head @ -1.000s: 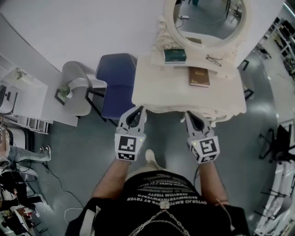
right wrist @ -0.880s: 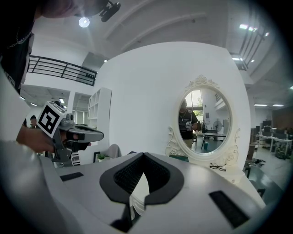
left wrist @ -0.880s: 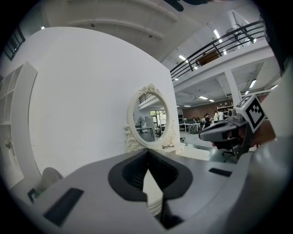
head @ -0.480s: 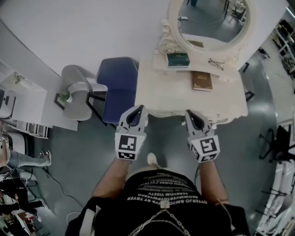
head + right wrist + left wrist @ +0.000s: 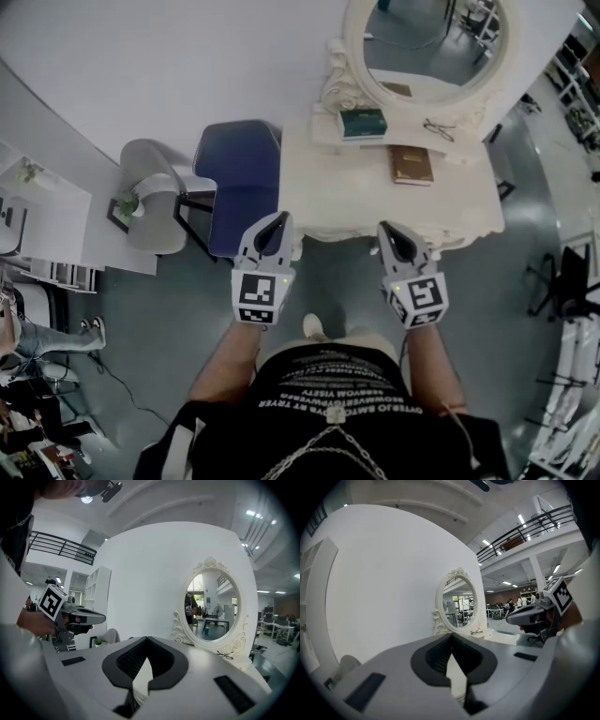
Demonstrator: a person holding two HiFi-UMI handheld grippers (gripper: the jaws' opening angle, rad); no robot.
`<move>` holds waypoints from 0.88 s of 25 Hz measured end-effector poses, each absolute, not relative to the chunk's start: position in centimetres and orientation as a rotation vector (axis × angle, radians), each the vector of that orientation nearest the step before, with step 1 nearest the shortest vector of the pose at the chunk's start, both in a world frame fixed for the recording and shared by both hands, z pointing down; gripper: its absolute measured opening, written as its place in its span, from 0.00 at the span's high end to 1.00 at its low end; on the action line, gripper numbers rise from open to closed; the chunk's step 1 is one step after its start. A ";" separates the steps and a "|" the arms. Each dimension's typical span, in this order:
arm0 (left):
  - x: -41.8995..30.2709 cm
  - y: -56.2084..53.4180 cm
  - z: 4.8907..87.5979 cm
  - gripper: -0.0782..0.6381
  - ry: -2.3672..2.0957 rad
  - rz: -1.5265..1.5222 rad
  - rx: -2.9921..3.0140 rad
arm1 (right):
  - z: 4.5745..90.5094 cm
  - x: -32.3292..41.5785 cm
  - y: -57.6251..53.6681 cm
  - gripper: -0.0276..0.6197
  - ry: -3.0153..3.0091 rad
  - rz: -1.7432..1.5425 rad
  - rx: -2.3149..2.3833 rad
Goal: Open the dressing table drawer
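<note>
The cream dressing table (image 5: pixel 450 202) stands against the wall under its oval mirror (image 5: pixel 427 37). Its drawer front is hidden below the tabletop's front edge. My left gripper (image 5: pixel 278 217) hovers at the table's front left corner, and my right gripper (image 5: pixel 385 227) at the middle of the front edge. Both are shut with nothing in them. In the left gripper view the left gripper (image 5: pixel 451 637) has its tips together, with the mirror (image 5: pixel 458 604) beyond them. The right gripper (image 5: pixel 146 639) is shut the same way in its own view, which also shows the mirror (image 5: pixel 213 606).
On the tabletop lie a brown book (image 5: pixel 412 164), a green box (image 5: pixel 361 123) and a pair of glasses (image 5: pixel 437 128). A blue chair (image 5: pixel 239 178) stands close to the table's left side, and a grey chair (image 5: pixel 150 192) is further left. Office chairs stand at the right.
Both grippers stay shut and side by side. The table looks slightly smaller, and the left gripper's tip now lies just off its left corner instead of over it.
</note>
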State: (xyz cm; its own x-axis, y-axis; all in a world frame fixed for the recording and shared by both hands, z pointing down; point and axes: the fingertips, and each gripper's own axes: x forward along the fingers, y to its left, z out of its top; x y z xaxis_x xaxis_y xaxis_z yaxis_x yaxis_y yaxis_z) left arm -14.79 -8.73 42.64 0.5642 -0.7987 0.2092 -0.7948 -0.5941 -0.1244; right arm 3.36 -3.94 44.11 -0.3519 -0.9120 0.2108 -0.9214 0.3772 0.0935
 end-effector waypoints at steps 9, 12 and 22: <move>-14.3 -8.5 43.0 0.89 1.378 -0.374 -2.789 | 43.5 3.4 -3.5 0.95 -2.391 0.059 1.652; -14.4 -8.5 43.1 0.89 1.383 -0.376 -2.786 | 43.8 3.4 -3.8 0.95 -2.396 0.073 1.645; -14.2 -9.5 43.6 0.89 1.391 -0.391 -2.790 | 44.1 3.6 -5.4 0.95 -2.407 0.068 1.634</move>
